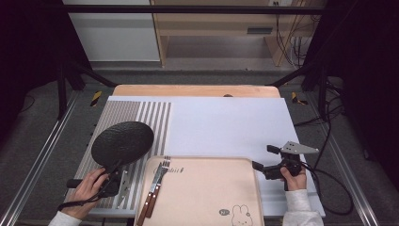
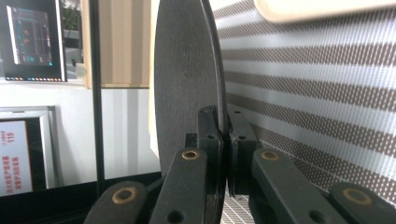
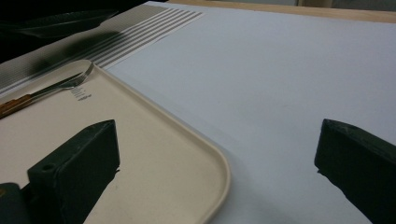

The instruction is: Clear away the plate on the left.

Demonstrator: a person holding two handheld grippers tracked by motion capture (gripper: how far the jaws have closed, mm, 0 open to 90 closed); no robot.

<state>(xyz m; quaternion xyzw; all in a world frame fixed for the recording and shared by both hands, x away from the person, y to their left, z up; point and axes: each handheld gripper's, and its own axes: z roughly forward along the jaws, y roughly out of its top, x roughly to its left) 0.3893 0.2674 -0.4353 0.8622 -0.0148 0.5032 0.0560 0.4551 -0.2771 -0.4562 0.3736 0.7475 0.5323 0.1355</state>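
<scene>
left gripper (image 1: 114, 173) is clenched on the rim of a black round plate (image 1: 122, 142), near the table's front left corner, above the striped placemat (image 1: 157, 117). in the left gripper view the plate (image 2: 184, 93) stands on edge betw. the two jaws, pads pressed to both faces, w/ the striped mat (image 2: 317, 88) behind it. in the high view the plate hangs tilted, clear of the mat, just left of the beige tray (image 1: 207, 193).

right gripper (image 1: 265, 157) is released, nothing in it, jaws wide apart. it hovers over the white sheet (image 1: 226, 122) by the tray's back right corner. in the right gripper view one jaw sits over the tray (image 3: 177, 154), the other over the white sheet (image 3: 280, 74).

two wooden-handled forks (image 1: 155, 188) lie side by side along the tray's left edge, tines toward the back; one fork (image 3: 56, 86) shows in the right gripper view. a rabbit drawing (image 1: 242, 214) marks the tray's front right corner.
</scene>
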